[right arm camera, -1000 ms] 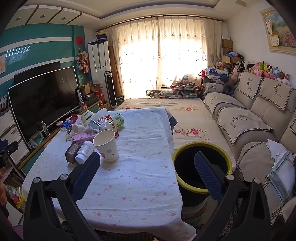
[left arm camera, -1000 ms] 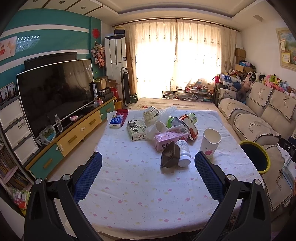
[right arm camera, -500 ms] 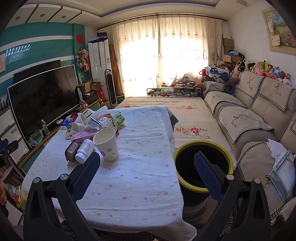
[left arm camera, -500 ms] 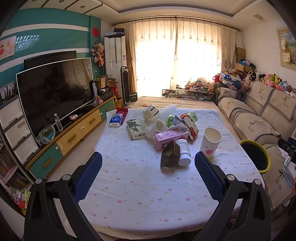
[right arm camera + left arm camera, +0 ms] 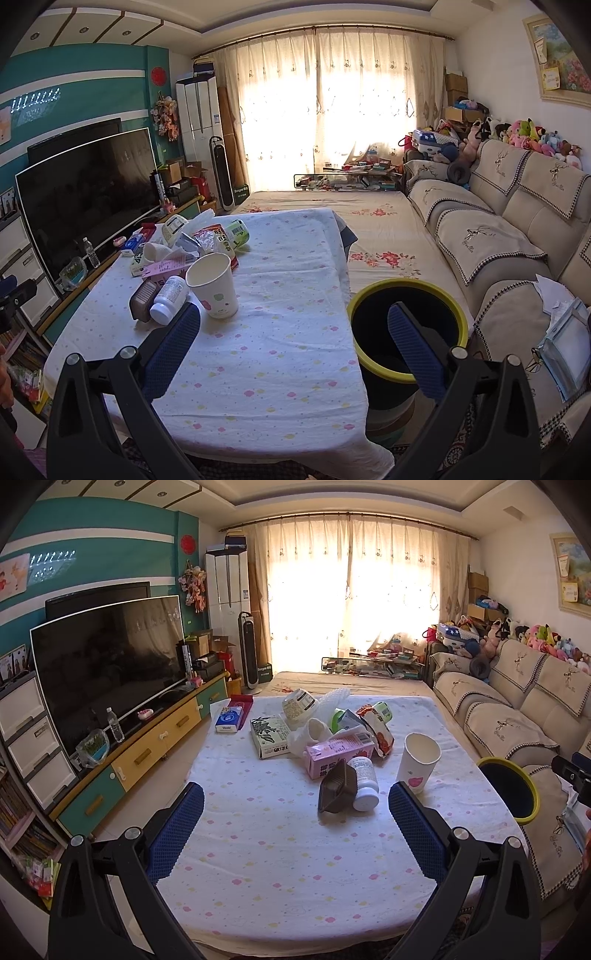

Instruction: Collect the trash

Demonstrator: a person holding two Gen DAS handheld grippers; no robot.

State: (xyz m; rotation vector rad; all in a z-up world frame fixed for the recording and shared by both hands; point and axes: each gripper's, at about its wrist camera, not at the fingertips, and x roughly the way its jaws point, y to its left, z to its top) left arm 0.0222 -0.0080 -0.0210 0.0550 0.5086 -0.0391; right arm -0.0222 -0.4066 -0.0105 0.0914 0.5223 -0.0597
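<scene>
Your left gripper (image 5: 295, 823) hangs over the near part of the table (image 5: 280, 867), its blue pads spread wide with nothing between them. Your right gripper (image 5: 291, 339) is spread just as wide and empty, its left pad over the table's right half and its right pad over the bin (image 5: 406, 291), a black bin with a yellow rim standing on the floor just beside the table's right edge.

Just beyond your left gripper's pads lie a dark brown plastic tray (image 5: 337, 788) and a white pill bottle (image 5: 364, 782) on its side, touching each other. To their right a paper cup (image 5: 419, 760) stands upright, apart from them. Behind the bottle a pink carton (image 5: 338, 751) lies flat, with a green-and-white box (image 5: 269, 734) to its left. Farther back the trash piles together: a white bowl (image 5: 299, 705), crumpled plastic (image 5: 332, 705), and a red snack bag (image 5: 376, 731). At the far left lies a blue tissue pack (image 5: 229, 718).
</scene>
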